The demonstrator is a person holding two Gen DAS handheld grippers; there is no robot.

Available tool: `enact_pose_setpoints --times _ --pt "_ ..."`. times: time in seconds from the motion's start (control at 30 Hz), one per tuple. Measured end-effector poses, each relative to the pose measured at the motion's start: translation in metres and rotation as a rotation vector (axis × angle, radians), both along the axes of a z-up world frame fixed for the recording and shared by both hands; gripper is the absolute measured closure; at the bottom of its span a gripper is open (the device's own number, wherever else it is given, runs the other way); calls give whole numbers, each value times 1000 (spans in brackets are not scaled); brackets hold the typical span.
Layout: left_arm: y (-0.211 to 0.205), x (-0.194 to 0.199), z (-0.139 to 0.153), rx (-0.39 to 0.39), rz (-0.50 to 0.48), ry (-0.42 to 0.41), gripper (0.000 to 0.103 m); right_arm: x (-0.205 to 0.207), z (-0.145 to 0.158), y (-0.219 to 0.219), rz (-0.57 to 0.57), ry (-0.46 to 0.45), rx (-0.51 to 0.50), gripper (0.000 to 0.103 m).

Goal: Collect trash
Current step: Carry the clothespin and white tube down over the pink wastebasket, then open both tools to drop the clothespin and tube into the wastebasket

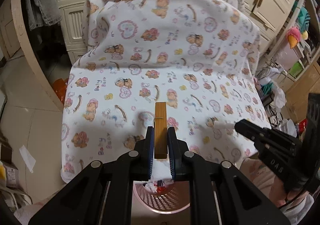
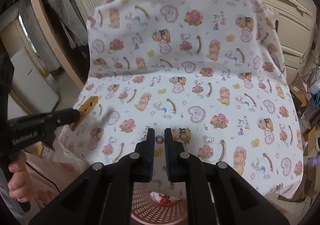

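My left gripper (image 1: 160, 132) is shut on a wooden clothespin (image 1: 160, 129) and holds it above the bear-print cloth (image 1: 160, 65); the right wrist view shows the same clothespin (image 2: 87, 110) in the left gripper (image 2: 77, 114) over the cloth's left edge. My right gripper (image 2: 159, 135) is shut on a small grey round item (image 2: 159, 139) just above the cloth (image 2: 190, 85); it also shows in the left wrist view (image 1: 239, 124). A pink perforated basket (image 1: 160, 199) with crumpled trash in it stands below the cloth's front edge, also in the right wrist view (image 2: 158, 209).
Cream cabinets (image 1: 266, 3) stand behind the covered surface. Clutter and bags (image 1: 280, 93) lie on the floor to the right. A scrap of paper (image 1: 27, 158) lies on the tiled floor to the left. Boxes (image 2: 302, 91) stand at the right.
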State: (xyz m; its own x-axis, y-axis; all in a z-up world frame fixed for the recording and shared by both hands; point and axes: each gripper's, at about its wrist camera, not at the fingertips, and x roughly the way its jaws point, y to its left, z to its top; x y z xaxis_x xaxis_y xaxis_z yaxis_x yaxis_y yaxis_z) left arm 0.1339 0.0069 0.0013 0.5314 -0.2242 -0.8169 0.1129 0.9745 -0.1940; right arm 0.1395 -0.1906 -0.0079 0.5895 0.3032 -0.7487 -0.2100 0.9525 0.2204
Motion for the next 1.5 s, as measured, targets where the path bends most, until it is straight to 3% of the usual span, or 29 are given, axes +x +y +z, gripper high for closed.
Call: enact_pose_setpoints --times 0.13,0.3,0.43,0.5,0.63,0.7,0.87,0.97,1.27,1.37,1.5 --pt "-7 -22 9 -9 -17 -17 91 -22 15 -7 -8 -19 63 94" --pt "-14 -47 16 -18 -26 -29 91 -60 31 -6 -23 -72 65 94" --pt "-19 -64 11 -22 -42 -32 91 -82 25 -4 -39 -29 63 94" --pt "-22 -69 0 -16 -59 -22 91 -90 13 -1 -28 -13 51 94" --pt "-26 -66 -36 -62 -63 125 91 -89 -21 3 8 91 27 94" --pt "-31 -69 -44 -74 -96 160 91 -84 -40 4 11 148 24 94" --pt "-38 -70 -63 -38 -118 238 91 -72 -73 10 24 249 5 94" --pt "-41 -67 -84 39 -108 279 91 -66 -96 10 20 328 18 94" --pt "-45 -60 -151 53 -109 492 91 -56 -170 13 -3 524 -60 94" --pt "-45 -59 -169 98 -99 511 91 -54 -194 11 -22 598 -68 94" --pt "-42 -57 -194 101 -96 543 91 -54 -217 5 -43 680 -72 94"
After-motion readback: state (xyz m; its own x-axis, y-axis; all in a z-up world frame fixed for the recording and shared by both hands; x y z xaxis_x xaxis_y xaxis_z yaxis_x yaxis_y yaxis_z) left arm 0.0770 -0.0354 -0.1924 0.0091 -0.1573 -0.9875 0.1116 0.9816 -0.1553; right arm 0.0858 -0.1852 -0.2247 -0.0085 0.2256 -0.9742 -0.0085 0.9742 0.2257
